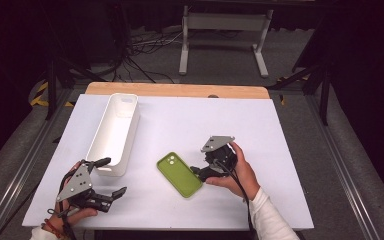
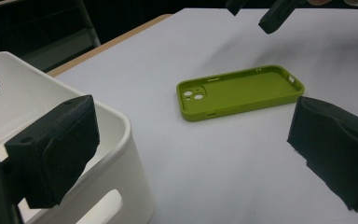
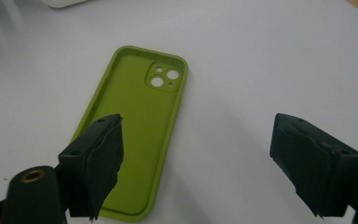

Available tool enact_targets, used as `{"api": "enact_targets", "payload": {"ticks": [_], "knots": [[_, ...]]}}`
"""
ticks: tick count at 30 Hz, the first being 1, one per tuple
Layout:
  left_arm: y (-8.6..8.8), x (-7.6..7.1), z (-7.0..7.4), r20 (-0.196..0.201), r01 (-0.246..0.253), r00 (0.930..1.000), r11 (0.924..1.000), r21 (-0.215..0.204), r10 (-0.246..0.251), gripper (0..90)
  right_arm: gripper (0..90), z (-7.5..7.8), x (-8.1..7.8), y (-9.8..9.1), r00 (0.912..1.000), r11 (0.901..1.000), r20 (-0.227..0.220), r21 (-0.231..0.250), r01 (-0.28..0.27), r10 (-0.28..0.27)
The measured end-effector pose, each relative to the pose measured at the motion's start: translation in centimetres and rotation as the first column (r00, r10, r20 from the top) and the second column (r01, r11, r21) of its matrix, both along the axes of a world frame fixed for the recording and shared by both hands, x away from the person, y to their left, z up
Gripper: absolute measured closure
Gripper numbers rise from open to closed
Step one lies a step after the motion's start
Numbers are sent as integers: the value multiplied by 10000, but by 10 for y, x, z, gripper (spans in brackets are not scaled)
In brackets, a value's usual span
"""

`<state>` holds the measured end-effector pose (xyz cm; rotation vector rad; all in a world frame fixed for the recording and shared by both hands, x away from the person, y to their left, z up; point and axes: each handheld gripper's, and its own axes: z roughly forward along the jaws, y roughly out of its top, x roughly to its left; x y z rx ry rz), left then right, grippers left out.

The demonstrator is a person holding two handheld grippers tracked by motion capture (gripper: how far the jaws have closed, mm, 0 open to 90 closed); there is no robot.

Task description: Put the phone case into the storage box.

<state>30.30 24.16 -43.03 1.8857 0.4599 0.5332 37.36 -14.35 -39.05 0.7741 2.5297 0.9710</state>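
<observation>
We are seeing the green phone case (image 3: 137, 135) lying flat on the white surface (image 1: 280, 150), just under our right hand-held gripper (image 3: 196, 163), whose jaws are standing wide apart, grasping nothing.

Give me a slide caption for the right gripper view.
Open right gripper poised above an empty olive-green silicone phone case lying hollow side up on the white table.
</observation>
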Motion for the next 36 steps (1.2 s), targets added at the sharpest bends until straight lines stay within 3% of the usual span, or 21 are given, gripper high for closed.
{"api": "enact_targets", "payload": {"ticks": [5, 16, 22, 25, 36], "knots": [[-1, 0, -1, -25, 63, 10000, 10000, 74, -63, 29, 180, -2, 10, 14, 9993, 9999, -364, -136, -41, 36], [-4, 1, -2, -148, 247, 9996, 9995, 214, -244, 32, 269, -9, 39, 55, 9895, 9929, -1444, -1190, -55, -118], [-5, 1, -3, -145, 282, 9995, 9992, 266, -279, 32, 471, -14, 55, 75, 9795, 9855, -2006, -1687, -177, -168], [-4, 0, -2, -98, 318, 9995, 9991, 297, -315, 35, 523, -14, 63, 81, 9719, 9819, -2343, -1884, -216, -236], [-2, -2, -1, 35, 324, 9995, 9993, 208, -324, 37, 756, -29, 78, 93, 9568, 9607, -2874, -2749, -373, -451]]}}
